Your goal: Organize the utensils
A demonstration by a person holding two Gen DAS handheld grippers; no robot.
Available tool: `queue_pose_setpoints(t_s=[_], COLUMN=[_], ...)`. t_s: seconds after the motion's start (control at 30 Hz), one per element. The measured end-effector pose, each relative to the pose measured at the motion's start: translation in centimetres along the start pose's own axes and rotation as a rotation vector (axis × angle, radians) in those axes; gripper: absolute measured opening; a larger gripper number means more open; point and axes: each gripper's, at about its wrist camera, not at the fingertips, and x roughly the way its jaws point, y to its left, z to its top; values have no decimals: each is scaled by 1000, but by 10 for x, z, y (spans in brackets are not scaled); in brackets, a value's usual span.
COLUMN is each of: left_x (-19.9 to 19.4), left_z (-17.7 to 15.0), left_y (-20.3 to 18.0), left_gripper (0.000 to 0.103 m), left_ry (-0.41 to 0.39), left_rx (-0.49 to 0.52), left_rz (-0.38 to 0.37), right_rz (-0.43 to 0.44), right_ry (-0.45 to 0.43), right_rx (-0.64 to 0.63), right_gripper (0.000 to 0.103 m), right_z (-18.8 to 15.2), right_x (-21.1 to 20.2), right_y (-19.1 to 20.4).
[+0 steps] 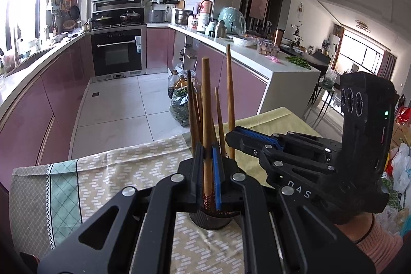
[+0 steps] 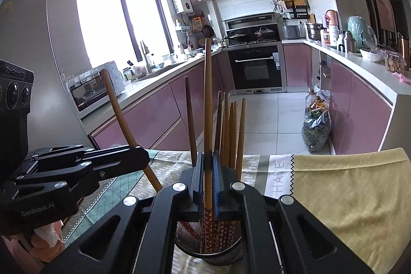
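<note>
A black mesh holder (image 1: pixel 209 221) (image 2: pixel 205 248) stands on the cloth-covered table with several wooden chopsticks (image 2: pixel 231 130) upright in it. My left gripper (image 1: pixel 207 148) is shut on one upright chopstick (image 1: pixel 206 99), whose red patterned lower end sits at the holder's mouth. My right gripper (image 2: pixel 208 156) is shut on another chopstick (image 2: pixel 208 94), and its patterned end dips into the holder. Each view also shows the other gripper from the side: the right gripper (image 1: pixel 231 136) with its chopstick (image 1: pixel 229 84), and the left gripper (image 2: pixel 145 156) with its tilted chopstick (image 2: pixel 115 107).
A patterned beige and teal tablecloth (image 1: pixel 115 171) and a yellow cloth (image 2: pixel 346 184) cover the table. Beyond its far edge lies a tiled kitchen floor with bags and bottles (image 2: pixel 316 125). Pink cabinets, an oven (image 2: pixel 257 68) and crowded counters ring the room. A hand in a pink sleeve (image 1: pixel 380 245) holds the right gripper.
</note>
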Motion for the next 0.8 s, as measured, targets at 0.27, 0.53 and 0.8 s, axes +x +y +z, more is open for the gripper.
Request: queue_pose_setpoints(t_s=[0.27, 0.53, 0.8], left_x=[27, 38, 33], left_z=[-6, -4, -19], left_y=[6, 12, 18], left_gripper=[7, 8, 36], left_ry=[81, 98, 66], left_rx=[-11, -26, -57], left_rz=[3, 13, 43], right_rz=[-8, -17, -24], right_ry=[67, 89, 70], right_rx=[0, 11, 18], right_gripper=[6, 8, 23], right_z=[-11, -14, -18], right_x=[11, 19, 11], right_y=[-2, -4, -6])
